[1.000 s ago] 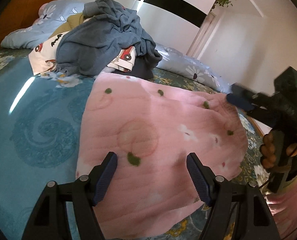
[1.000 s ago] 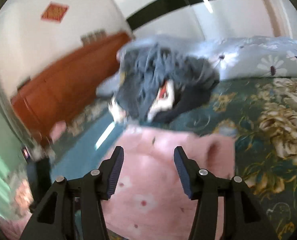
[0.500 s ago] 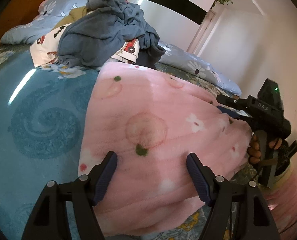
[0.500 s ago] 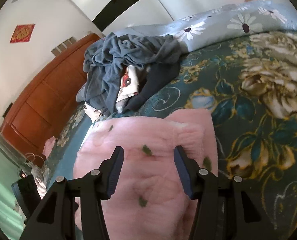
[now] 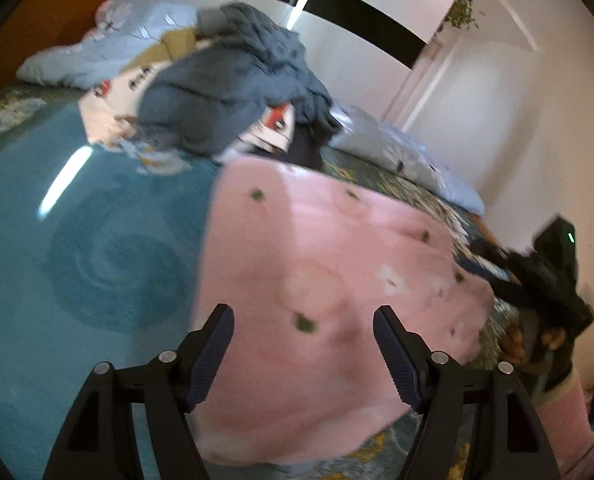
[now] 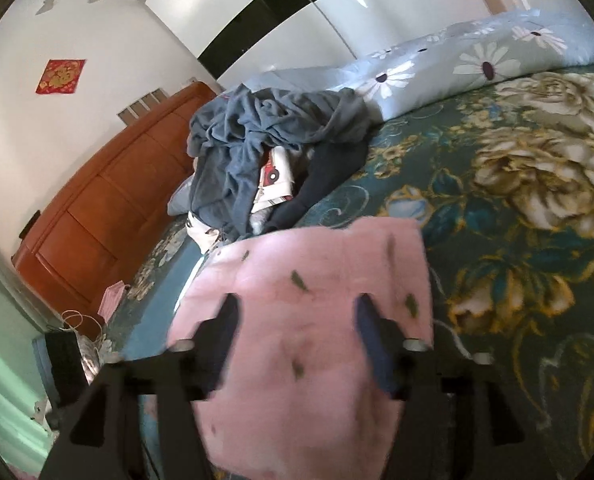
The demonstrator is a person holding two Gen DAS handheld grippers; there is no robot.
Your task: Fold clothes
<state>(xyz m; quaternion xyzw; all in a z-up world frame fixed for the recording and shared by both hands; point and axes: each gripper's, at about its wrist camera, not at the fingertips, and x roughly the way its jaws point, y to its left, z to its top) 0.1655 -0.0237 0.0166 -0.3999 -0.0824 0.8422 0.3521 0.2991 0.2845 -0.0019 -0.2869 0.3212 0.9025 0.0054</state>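
Observation:
A pink fleece garment [image 5: 329, 280] with green spots and white flowers lies spread flat on the bed; it also shows in the right wrist view [image 6: 317, 320]. My left gripper [image 5: 303, 340] is open and empty, just above the garment's near part. My right gripper [image 6: 295, 328] is open and empty over the garment, its image blurred. In the left wrist view the right gripper [image 5: 537, 276] sits at the garment's right edge, held by a hand.
A pile of unfolded clothes [image 5: 233, 92], mostly a blue-grey one, lies beyond the pink garment; it also shows in the right wrist view [image 6: 273, 148]. Light-blue daisy pillows [image 6: 457, 64] line the far side. The bedspread [image 6: 537, 200] is floral; a wooden headboard [image 6: 109, 208] stands left.
Both grippers have shifted over the pink garment and stay open. The right gripper has drawn back toward the garment's right edge. The garment lies much as before.

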